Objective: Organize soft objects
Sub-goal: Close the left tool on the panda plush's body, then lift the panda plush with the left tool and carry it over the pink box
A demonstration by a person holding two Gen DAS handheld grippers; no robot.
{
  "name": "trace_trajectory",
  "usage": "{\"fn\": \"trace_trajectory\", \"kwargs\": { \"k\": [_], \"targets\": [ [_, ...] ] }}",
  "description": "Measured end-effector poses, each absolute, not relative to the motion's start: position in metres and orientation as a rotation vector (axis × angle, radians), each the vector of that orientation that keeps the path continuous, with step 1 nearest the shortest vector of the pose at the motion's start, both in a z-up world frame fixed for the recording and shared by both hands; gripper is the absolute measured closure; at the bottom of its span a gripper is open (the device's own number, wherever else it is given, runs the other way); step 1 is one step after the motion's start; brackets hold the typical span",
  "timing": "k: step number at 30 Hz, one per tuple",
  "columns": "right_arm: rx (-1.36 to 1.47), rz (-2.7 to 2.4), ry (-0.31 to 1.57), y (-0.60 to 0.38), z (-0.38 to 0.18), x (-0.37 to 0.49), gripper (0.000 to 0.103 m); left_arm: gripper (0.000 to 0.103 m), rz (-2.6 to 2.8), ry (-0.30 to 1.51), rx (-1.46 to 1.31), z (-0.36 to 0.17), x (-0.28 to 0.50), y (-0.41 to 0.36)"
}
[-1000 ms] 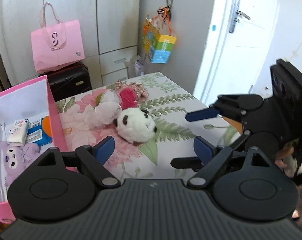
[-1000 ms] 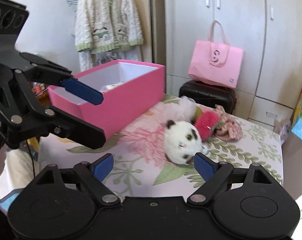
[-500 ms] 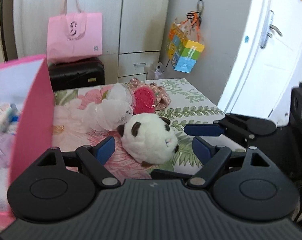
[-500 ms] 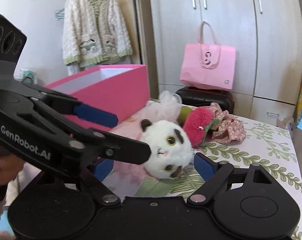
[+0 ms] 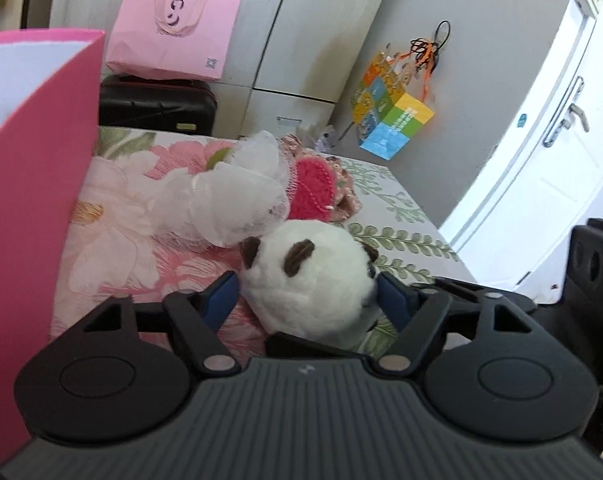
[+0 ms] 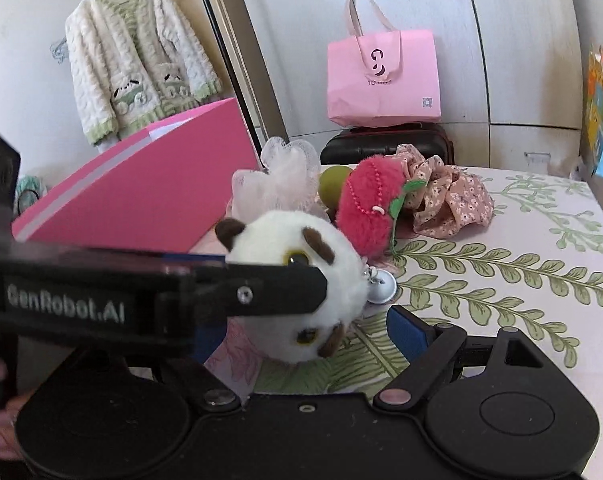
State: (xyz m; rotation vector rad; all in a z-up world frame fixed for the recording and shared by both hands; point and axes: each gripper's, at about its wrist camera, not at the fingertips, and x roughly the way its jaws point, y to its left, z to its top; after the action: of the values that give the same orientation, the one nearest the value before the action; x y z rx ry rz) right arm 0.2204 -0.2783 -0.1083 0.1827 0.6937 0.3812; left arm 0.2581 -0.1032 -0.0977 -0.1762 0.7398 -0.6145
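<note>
The tall pink cardboard box (image 5: 33, 200) walls off the left side of the flower-print desk (image 6: 501, 264), its side rising just beside the left hand-held gripper (image 5: 307, 300). Ahead, the round white plush panda with brown patches (image 5: 313, 280) fills the gap between that gripper's closing jaws. Behind it, a white mesh tulle bundle (image 5: 237, 200), a red fuzzy strawberry plush (image 6: 365, 208) and a floral pink fabric scrunchie (image 6: 449, 200) crowd the desk's middle, touching one another. In the right wrist view the left gripper's black finger (image 6: 261, 288) crosses in front of the panda. The right hand-held gripper (image 6: 301, 340) stands wide. Bare cloth lies open to the right.
</note>
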Motion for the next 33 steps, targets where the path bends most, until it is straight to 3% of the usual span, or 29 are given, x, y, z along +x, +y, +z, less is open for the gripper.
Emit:
{"fn": "trace_trajectory", "kwargs": {
  "k": [2, 5, 7, 33],
  "targets": [
    [0.177, 0.392, 0.689, -0.276, -0.109, 0.222, 0.017, 0.033, -0.612, 0.751, -0.198, -0.1, 0.259, -0.103],
    [0.139, 0.379, 0.676, -0.268, -0.11, 0.22, 0.033, 0.035, -0.602, 0.759, -0.223, -0.102, 0.258, -0.103],
    [0.1, 0.346, 0.662, -0.262, -0.111, 0.216, 0.038, 0.036, -0.598, 0.744, -0.204, -0.102, 0.255, -0.105],
    [-0.01, 0.196, 0.567, -0.228, -0.094, 0.14, 0.04, 0.038, -0.65, 0.675, -0.178, -0.086, 0.184, -0.093]
  ]
}}
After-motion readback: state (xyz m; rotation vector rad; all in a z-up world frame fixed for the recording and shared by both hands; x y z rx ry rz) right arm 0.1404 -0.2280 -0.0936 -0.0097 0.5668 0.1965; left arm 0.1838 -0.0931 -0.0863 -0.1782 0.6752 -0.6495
